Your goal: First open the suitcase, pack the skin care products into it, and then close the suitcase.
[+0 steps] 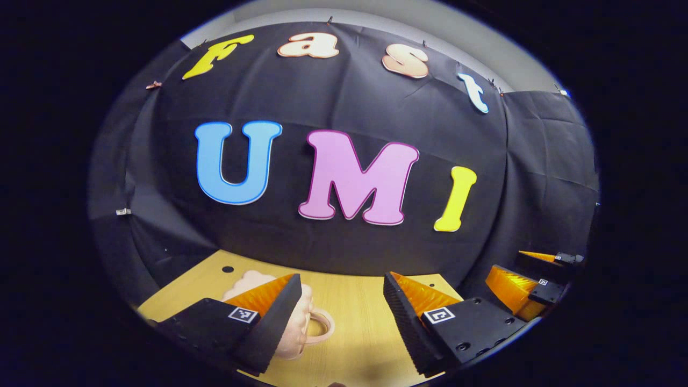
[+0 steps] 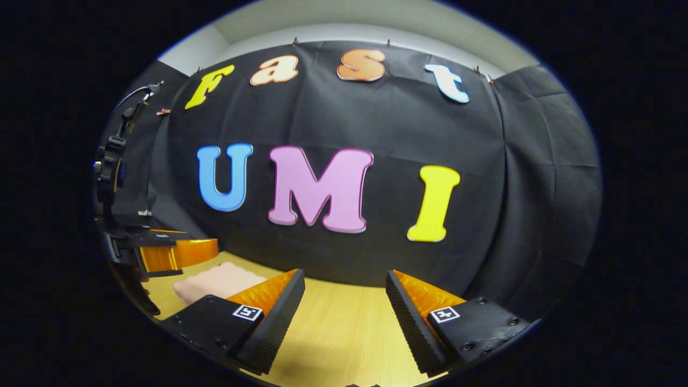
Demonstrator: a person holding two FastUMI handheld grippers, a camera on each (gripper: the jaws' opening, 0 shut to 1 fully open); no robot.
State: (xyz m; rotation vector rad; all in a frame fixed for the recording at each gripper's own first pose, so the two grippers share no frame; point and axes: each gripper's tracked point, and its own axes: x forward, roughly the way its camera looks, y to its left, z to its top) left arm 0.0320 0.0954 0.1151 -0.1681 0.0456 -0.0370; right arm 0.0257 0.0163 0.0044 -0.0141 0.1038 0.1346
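A small pink suitcase (image 1: 293, 333) with a loop handle lies shut on the wooden table (image 1: 355, 328), partly hidden behind one finger in the left gripper view. My left gripper (image 1: 342, 279) stands open just above and in front of it, with nothing between its fingers. In the right gripper view the same suitcase (image 2: 217, 282) lies low on the left, beyond the fingers. My right gripper (image 2: 344, 274) is open over bare table (image 2: 333, 328), holding nothing. The right gripper (image 1: 529, 274) also shows at the right edge of the left gripper view, and the left gripper (image 2: 172, 242) at the left edge of the right gripper view.
The booth's black cloth wall (image 1: 344, 252) rises close behind the table's far edge. A small round hole (image 1: 228, 269) marks the tabletop near the back left corner. A stand with cables (image 2: 115, 156) is at the far left of the right gripper view.
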